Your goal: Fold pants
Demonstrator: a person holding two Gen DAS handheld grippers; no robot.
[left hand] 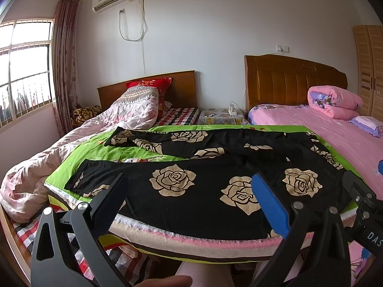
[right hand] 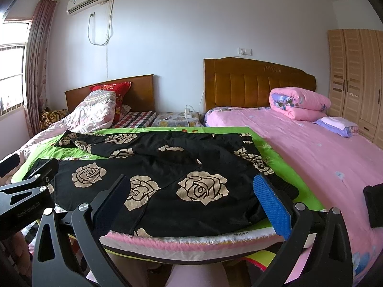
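Black pants with beige rose prints [left hand: 191, 186] lie spread flat on a green sheet over a board, legs running to the left and waistband to the right. They also show in the right wrist view [right hand: 167, 181]. My left gripper [left hand: 189, 181] is open and empty, hovering over the near leg. My right gripper [right hand: 191, 184] is open and empty, hovering over the waist end near the front edge. The two legs lie apart, the far one angled away at the back left.
The green sheet [left hand: 100, 148] covers a padded board with a pink fringed front edge [right hand: 191, 241]. A rumpled pale quilt [left hand: 71, 143] lies on the left bed. A pink bed [right hand: 323, 157] with a rolled pink quilt [right hand: 299, 102] stands to the right. A wardrobe [right hand: 359, 79] stands at the far right.
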